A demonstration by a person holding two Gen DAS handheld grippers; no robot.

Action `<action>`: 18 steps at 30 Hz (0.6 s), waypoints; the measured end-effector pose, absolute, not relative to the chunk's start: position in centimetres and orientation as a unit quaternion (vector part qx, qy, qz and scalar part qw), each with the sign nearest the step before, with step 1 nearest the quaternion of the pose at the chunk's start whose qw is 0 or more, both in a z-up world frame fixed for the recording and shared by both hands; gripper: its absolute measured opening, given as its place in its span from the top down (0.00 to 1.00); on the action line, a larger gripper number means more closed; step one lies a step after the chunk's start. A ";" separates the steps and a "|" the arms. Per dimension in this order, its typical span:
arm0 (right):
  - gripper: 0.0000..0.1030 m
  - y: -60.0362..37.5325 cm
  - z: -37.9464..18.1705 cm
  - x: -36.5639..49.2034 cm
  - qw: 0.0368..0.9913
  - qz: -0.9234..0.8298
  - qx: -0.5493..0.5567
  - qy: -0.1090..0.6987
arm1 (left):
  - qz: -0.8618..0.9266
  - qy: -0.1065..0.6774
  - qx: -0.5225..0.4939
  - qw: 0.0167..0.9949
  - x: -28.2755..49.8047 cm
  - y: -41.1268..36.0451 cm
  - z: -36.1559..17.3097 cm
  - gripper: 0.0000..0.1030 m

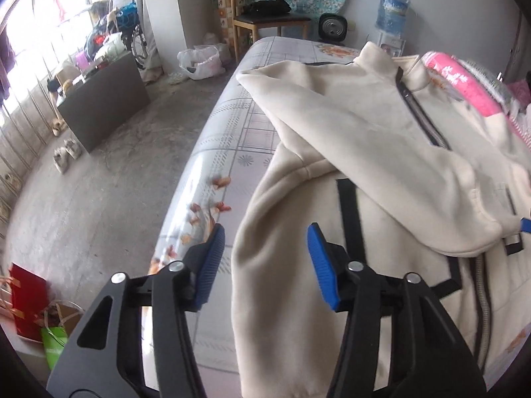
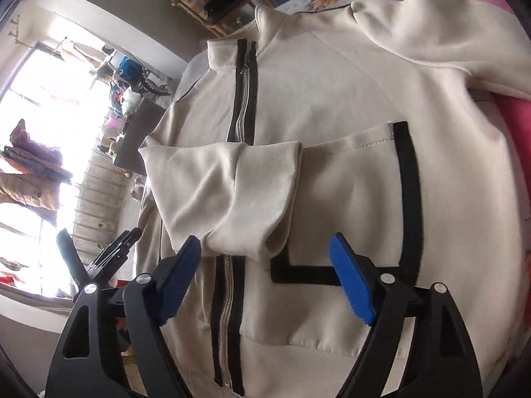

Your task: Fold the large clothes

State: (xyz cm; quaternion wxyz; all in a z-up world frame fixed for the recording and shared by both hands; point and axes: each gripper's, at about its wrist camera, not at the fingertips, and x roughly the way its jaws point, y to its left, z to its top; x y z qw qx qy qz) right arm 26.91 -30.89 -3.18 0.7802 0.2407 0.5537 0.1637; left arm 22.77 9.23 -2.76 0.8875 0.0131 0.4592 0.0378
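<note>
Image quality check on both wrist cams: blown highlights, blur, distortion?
Left wrist: window at upper left blown out, pink bundle and the jacket near it motion-smeared, bed edge bowed by fisheye. Right wrist: window clipped white, jacket zipper fairly sharp.

My left gripper (image 1: 265, 265) is pointing steeply down, its blue pads (image 1: 209, 267) standing apart, gripping nothing; the near pad is sitting at about eight o'clock of its own view, the other at five o'clock. My right gripper (image 2: 265, 282) is also tilting down, jaws wider, blue pads (image 2: 353, 287) clear of any contact as far as I can tell, though the lens is bending the edges. From my right wrist's view, I am seeing my left gripper's black arms (image 2: 99, 262) at roughly eight o'clock.
</note>
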 end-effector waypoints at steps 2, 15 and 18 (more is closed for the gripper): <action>0.38 -30.3 -3.7 27.6 0.777 0.159 0.231 0.563 | 0.046 0.465 0.034 0.883 23.5 8.9 -3.4 0.63; 0.94 -28.2 -0.9 30.1 0.809 0.156 0.175 0.540 | 0.057 0.454 0.021 0.889 23.3 9.1 -5.0 0.76; 0.94 -27.9 1.0 30.8 0.820 0.155 0.163 0.526 | 0.055 0.453 0.023 0.890 23.1 9.2 -4.9 0.76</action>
